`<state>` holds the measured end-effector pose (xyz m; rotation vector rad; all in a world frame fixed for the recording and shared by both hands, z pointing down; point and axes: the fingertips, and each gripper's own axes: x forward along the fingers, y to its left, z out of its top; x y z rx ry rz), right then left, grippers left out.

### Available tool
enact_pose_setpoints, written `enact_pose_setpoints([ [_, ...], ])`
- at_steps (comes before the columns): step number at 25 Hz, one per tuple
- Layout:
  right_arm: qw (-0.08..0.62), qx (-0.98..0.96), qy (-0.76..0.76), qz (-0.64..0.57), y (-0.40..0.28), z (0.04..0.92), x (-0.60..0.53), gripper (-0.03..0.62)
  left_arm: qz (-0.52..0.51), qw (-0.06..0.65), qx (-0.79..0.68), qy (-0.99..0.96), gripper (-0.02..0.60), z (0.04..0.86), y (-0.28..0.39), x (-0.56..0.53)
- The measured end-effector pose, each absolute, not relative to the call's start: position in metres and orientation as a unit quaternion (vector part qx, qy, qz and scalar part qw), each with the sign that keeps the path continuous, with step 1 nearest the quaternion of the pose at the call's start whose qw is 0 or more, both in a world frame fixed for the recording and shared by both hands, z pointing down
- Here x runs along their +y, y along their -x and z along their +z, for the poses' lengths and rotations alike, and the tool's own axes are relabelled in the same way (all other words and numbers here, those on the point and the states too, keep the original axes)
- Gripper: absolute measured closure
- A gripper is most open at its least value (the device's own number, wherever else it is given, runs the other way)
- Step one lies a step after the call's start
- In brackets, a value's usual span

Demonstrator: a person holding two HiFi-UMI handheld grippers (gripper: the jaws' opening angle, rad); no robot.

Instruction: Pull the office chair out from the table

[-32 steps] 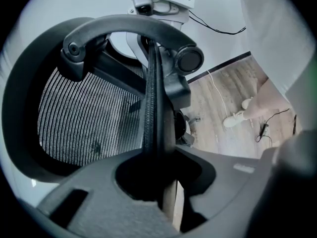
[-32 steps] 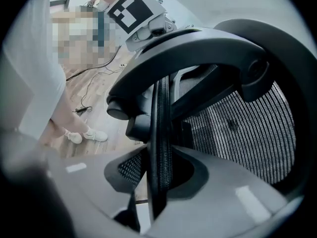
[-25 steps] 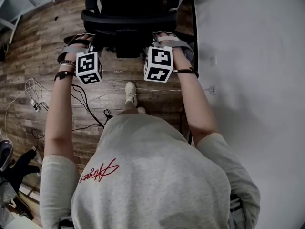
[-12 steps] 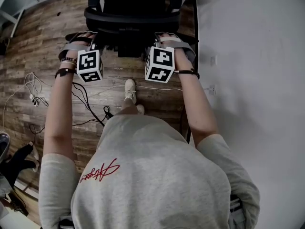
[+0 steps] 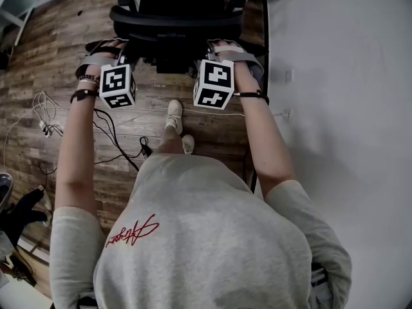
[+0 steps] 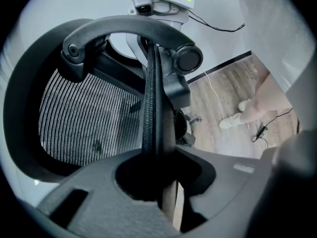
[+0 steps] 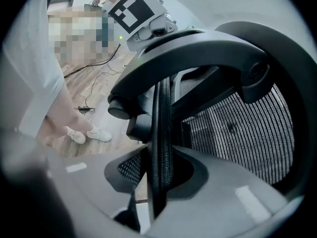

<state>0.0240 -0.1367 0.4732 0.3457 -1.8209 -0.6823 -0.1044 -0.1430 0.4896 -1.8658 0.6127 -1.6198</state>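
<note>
In the head view the black office chair point(image 5: 174, 21) stands at the top, over the wood floor. My left gripper point(image 5: 121, 55) and right gripper point(image 5: 211, 51) reach to the top of its backrest, one at each side. The left gripper view shows the backrest's padded edge point(image 6: 152, 123) running upright between the jaws of the left gripper point(image 6: 159, 182), which is shut on it. In the right gripper view the same holds: the right gripper point(image 7: 161, 182) is shut on the backrest edge point(image 7: 162, 128), with mesh point(image 7: 247, 128) beside it.
Loose cables point(image 5: 109, 134) and a plug strip point(image 5: 45, 127) lie on the wood floor at the left. The person's shoe point(image 5: 174, 114) is just behind the chair. A white wall point(image 5: 335, 108) with outlets point(image 5: 288, 76) runs along the right.
Both grippers and the chair's backrest have shifted a little over the floor together, and the person's foot has stepped. Both grips are unchanged.
</note>
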Motion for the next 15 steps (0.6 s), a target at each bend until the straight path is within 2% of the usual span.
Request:
enact_pose_setpoints([
  [15, 0.552, -0.769, -0.144, -0.288, -0.023, 0.47, -0.11, 0.495, -0.609, 0.292, 0.233, 0.7, 0.508, 0.487, 0.107, -0.116],
])
